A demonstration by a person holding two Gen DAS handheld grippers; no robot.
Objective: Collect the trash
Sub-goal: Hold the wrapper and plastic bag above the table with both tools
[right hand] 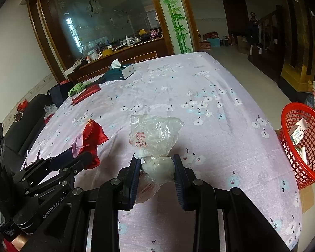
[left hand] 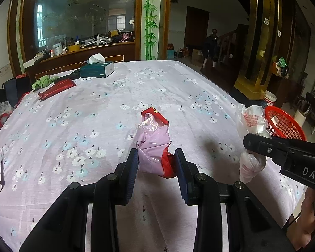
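You've got both tongs loaded: left tongs point(left hand: 156, 161) clamped on the red-and-pink wrapper point(left hand: 154, 145), right tongs point(right hand: 157, 166) clamped on the clear plastic bag point(right hand: 153, 138), both pieces low over the tabletop point(right hand: 210, 88), not yet binned. The red basket point(right hand: 304, 145) at the right edge of the tabletop already holds a few scraps. Left to do, by my read: drop both in, then maybe the red packet point(left hand: 57, 88) and green cloth point(left hand: 43, 82) at the far left.

The left gripper point(left hand: 156, 163) is clamped on a wrapper, fingers pointing to twelve o'clock; the right gripper point(right hand: 157, 167), at its three o'clock, pinches a bag.
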